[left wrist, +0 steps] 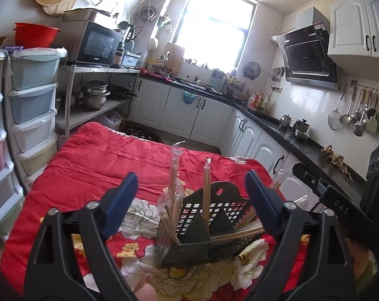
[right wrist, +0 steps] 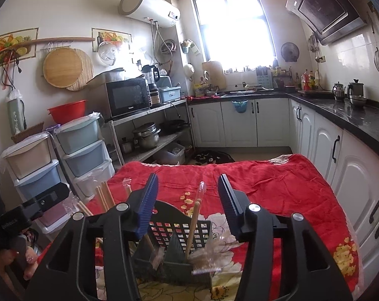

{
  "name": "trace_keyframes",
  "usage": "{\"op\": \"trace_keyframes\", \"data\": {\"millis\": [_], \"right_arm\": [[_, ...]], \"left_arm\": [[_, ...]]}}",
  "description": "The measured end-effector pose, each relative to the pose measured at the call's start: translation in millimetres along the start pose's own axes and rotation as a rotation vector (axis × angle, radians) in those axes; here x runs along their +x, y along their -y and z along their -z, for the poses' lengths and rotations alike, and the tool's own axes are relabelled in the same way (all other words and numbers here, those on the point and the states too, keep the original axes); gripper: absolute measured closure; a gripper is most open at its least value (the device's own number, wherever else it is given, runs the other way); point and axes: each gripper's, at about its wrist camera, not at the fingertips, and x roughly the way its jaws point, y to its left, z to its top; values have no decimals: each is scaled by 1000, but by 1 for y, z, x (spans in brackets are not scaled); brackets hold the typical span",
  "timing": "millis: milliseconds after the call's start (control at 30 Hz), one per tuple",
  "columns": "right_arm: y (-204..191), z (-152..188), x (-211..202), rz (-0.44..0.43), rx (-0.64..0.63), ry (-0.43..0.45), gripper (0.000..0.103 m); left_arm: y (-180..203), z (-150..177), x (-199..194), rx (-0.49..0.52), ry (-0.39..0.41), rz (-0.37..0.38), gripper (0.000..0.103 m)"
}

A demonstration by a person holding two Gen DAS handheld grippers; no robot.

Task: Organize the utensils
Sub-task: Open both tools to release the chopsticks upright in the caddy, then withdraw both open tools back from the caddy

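A black perforated utensil caddy (left wrist: 214, 215) stands on the red floral cloth (left wrist: 101, 163). Wooden chopsticks (left wrist: 206, 193) stand upright in its compartments, some in clear plastic sleeves (left wrist: 175, 173); more chopsticks (left wrist: 239, 230) lean out to the right. My left gripper (left wrist: 191, 175) is open wide, one finger on each side of the caddy, touching nothing. In the right wrist view the caddy (right wrist: 169, 228) sits just below my right gripper (right wrist: 187, 176), which is open. A sleeved chopstick (right wrist: 193, 225) rises between its fingers without touching them.
Stacked pastel drawers (left wrist: 31, 105) stand left of the table, with a metal shelf of pots (left wrist: 94, 95) behind them. White cabinets under a black counter (right wrist: 352, 115) run along the right. Loose plastic wrappers (right wrist: 214, 248) lie beside the caddy. A hand (left wrist: 144, 291) shows at the bottom edge.
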Motion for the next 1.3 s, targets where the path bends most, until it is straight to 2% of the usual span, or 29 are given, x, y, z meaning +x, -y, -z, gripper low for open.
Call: {"op": "trace_keyframes", "data": {"millis": [133, 400, 600, 933, 1300], "right_arm": [[-2, 1, -14, -8, -4, 1, 45], [-6, 10, -46, -31, -6, 3, 28], [-12, 24, -67, -35, -27, 6, 19], [-16, 57, -80, -9, -41, -41, 12], [-15, 96, -71, -4, -29, -144, 8]], "left_arm": [[3, 0, -9, 10, -3, 9, 11], [10, 9, -27, 32, -16, 26, 11], [10, 25, -35, 36, -45, 12, 11], [4, 58, -41, 22, -92, -30, 11], [-3, 91, -41, 4, -147, -65, 11]]}}
